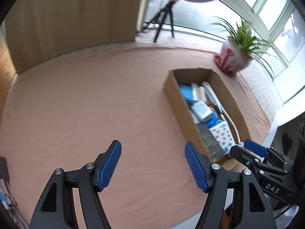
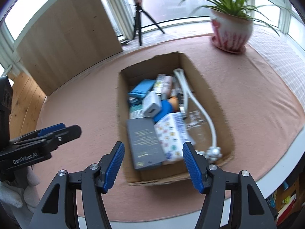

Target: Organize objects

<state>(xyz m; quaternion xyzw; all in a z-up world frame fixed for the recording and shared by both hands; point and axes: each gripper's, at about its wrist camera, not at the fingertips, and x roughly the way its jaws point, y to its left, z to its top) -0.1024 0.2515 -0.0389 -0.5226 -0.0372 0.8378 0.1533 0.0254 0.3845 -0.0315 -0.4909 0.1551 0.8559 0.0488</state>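
Both grippers hang with jaws released and nothing between them: the left gripper (image 1: 152, 165) over bare pink desk (image 1: 85, 105), the right gripper (image 2: 152, 164) above the near end of the cardboard box (image 2: 211, 87), crammed with small packets.

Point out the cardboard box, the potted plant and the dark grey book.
cardboard box (image 2: 122, 118): right wrist view, on its bare left wall.
potted plant (image 2: 231, 32): right wrist view, on the red-and-white pot's front.
dark grey book (image 2: 144, 143): right wrist view, on the middle of its cover.
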